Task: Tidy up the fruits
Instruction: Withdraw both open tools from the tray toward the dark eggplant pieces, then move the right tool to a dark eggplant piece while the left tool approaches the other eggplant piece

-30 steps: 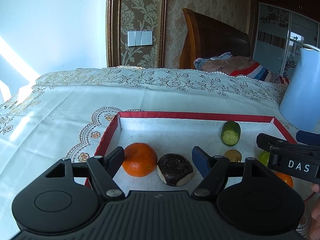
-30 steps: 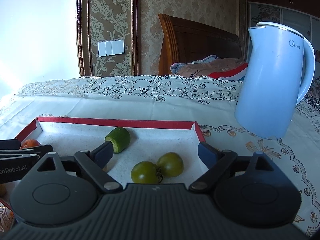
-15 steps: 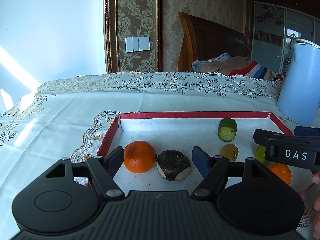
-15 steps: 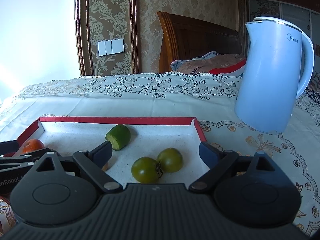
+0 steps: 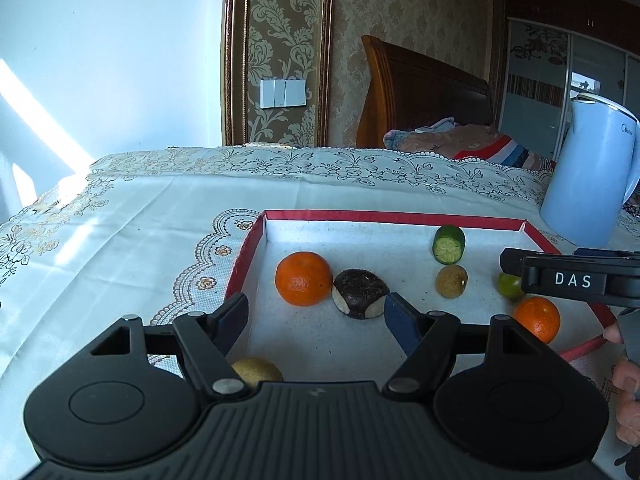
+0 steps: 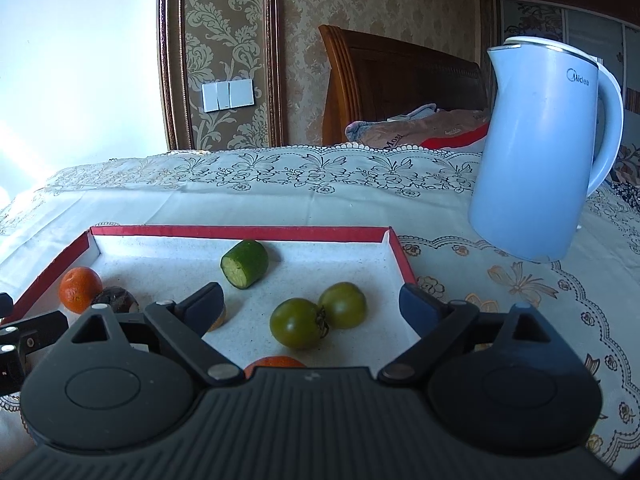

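Observation:
A shallow white tray with a red rim (image 5: 392,216) holds the fruit. In the left wrist view a large orange (image 5: 303,278) and a dark fruit with pale patches (image 5: 360,294) lie just beyond my left gripper (image 5: 316,315), which is open and empty. A yellowish fruit (image 5: 256,372) peeks out under its left finger. Farther right lie a cucumber piece (image 5: 449,244), a small brown fruit (image 5: 451,281) and a small orange (image 5: 536,318). My right gripper (image 6: 312,304) is open above two green tomatoes (image 6: 298,322), touching neither.
A pale blue kettle (image 6: 540,152) stands on the lace tablecloth (image 6: 500,280) just right of the tray. A person's fingers (image 5: 624,384) hold the right gripper's handle at the view's right edge. A wooden headboard and bedding lie beyond the table's far edge.
My left gripper has drawn back from the tray: the large orange and dark fruit, earlier between its fingers, now lie ahead of them, and the yellowish fruit has come into view. The right gripper barely moved.

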Tool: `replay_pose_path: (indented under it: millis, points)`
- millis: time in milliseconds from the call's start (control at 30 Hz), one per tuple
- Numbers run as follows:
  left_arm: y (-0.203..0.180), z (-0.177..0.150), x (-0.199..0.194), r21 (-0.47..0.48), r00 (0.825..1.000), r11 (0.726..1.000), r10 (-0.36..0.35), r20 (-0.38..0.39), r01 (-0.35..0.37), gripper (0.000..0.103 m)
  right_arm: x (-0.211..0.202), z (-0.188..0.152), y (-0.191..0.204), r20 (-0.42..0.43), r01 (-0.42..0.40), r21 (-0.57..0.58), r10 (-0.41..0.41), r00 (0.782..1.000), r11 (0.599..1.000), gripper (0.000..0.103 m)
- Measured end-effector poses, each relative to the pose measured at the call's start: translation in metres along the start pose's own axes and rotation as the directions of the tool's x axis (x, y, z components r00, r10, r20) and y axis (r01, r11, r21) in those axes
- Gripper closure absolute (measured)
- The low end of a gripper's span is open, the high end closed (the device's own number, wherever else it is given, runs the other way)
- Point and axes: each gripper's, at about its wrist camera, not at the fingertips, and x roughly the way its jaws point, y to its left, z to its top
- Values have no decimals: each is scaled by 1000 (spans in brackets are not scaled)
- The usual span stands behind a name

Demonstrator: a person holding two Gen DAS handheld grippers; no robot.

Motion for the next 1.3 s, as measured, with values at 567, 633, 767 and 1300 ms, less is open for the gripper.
replay_pose_path:
  millis: [567,633,767,1300]
  points:
    - [10,-12,-15,14,1000,1000,27,4,-27,25,-61,-34,9,-4,-76,-52,76,997,996,9]
    - [9,-13,-16,25,999,999,34,10,-34,25,-72,-41,12,-10,-98,-62,98,995,993,9]
    - [7,-13,-16,40,999,998,50,17,-51,25,-86,-53,24,-44,-147,-93,143,989,985,9]
    - [18,-10,-12,-22,999,999,41,-12,-41,25,-74,-66,73,-119,-142,-229,117,986,963,10]
